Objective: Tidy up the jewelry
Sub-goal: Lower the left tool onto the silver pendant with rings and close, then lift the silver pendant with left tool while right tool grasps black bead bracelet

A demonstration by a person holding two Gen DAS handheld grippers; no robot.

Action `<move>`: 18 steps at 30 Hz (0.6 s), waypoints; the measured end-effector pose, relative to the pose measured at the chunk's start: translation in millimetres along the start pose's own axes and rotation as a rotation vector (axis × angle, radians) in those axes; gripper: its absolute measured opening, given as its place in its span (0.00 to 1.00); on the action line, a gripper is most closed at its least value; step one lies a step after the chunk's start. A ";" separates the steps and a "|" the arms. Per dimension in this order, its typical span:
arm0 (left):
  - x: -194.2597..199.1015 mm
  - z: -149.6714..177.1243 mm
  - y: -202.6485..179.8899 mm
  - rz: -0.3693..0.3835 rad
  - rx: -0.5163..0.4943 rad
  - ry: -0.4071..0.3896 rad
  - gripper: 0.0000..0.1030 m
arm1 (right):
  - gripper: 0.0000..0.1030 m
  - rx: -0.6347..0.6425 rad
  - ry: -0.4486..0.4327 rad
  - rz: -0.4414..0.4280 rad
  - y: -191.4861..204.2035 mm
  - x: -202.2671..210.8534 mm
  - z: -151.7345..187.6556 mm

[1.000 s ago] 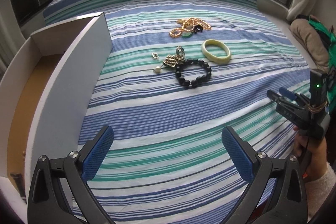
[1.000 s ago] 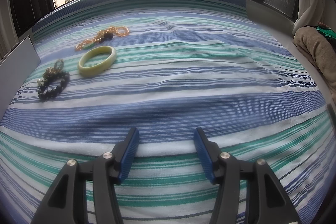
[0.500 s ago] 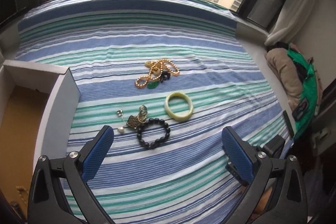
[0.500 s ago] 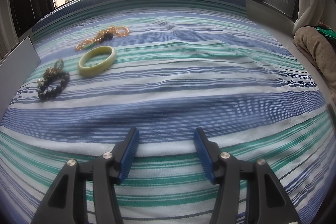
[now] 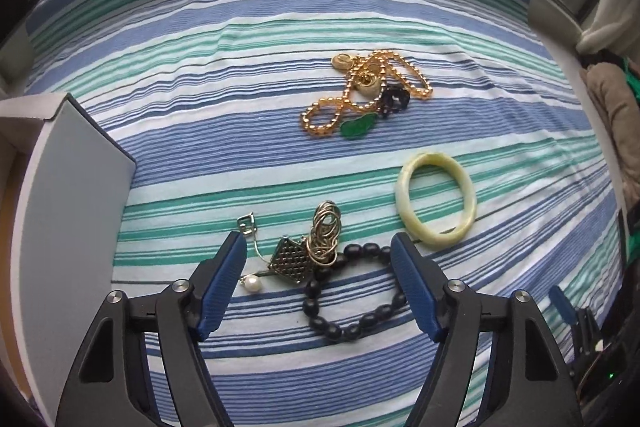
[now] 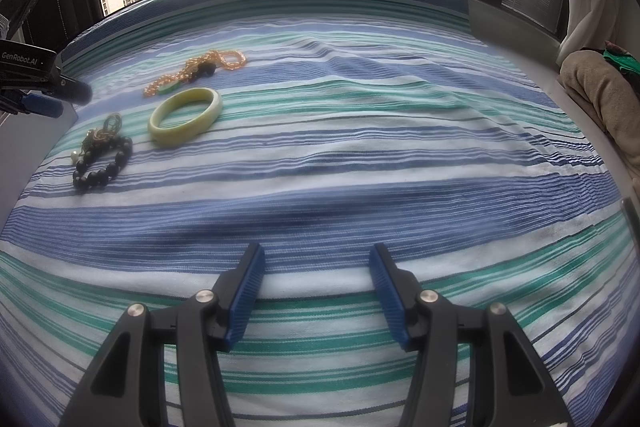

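Jewelry lies on a striped bedsheet (image 5: 240,155). My left gripper (image 5: 318,247) hovers over a tangle of a black bead bracelet (image 5: 362,250), a quilted metal pendant (image 5: 292,263), wire rings (image 5: 325,227) and a pearl (image 5: 252,283). Its jaws are closing with that tangle between them, and the pads touch nothing. Beyond lie a pale green bangle (image 5: 436,239) and a gold bead chain (image 5: 326,105) with a green pendant (image 5: 358,125). My right gripper (image 6: 316,259) stands open over bare sheet, far from the bangle (image 6: 182,137) and the bracelet (image 6: 102,163).
A white open box (image 5: 76,211) stands at the left, close beside the tangle. A beige cushion (image 6: 596,95) lies at the right edge of the bed. Windows run along the far side. The left gripper's body (image 6: 36,83) shows at the right wrist view's left edge.
My left gripper moved forward and down over the black bracelet tangle, and its jaws have narrowed. The right gripper has not moved.
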State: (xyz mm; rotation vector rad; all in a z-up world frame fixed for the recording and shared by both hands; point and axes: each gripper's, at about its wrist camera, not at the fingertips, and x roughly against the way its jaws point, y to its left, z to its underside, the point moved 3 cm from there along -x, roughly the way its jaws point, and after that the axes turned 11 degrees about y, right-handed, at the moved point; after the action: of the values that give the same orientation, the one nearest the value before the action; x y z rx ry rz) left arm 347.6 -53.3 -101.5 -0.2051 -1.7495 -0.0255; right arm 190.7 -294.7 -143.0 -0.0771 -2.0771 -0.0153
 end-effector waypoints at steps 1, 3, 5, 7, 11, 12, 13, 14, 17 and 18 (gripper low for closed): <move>-4.7 -2.5 -2.1 -0.005 -0.008 0.007 0.68 | 0.54 0.000 0.000 0.000 0.0 0.1 0.0; -13.8 -6.7 -8.2 -0.011 -0.030 0.017 0.63 | 0.54 0.000 0.000 0.000 -0.1 0.0 0.0; -22.9 -10.4 -15.9 -0.022 -0.055 0.032 0.54 | 0.54 0.000 0.000 0.000 -0.2 -0.1 0.0; -30.1 -13.5 -22.6 -0.047 -0.080 0.045 0.46 | 0.54 0.000 0.000 0.000 -0.2 -0.1 0.0; -38.7 -14.0 -21.6 -0.078 -0.068 0.056 0.17 | 0.54 0.000 0.000 0.000 -0.3 -0.1 0.1; -39.1 -13.5 -19.7 -0.075 -0.062 0.055 0.17 | 0.54 0.000 0.000 0.000 -0.2 0.0 0.2; -37.1 -12.8 -17.1 -0.063 -0.049 0.047 0.16 | 0.54 0.000 0.000 0.000 -0.4 -0.1 0.1; -33.9 -12.2 -13.5 -0.056 -0.033 0.036 0.15 | 0.54 0.000 0.000 0.000 -0.4 -0.1 0.1; -12.1 -5.4 -2.7 0.004 0.012 -0.012 0.11 | 0.54 0.000 0.000 0.000 -0.5 -0.3 0.2; 0.4 1.0 3.4 0.030 0.024 -0.033 0.07 | 0.54 0.000 0.000 0.000 -0.4 -0.2 0.3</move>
State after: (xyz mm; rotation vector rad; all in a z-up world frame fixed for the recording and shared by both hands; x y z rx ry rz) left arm 347.1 -49.8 -101.6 -0.2147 -1.7786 0.0210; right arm 190.5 -295.1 -143.3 -0.0769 -2.0769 -0.0157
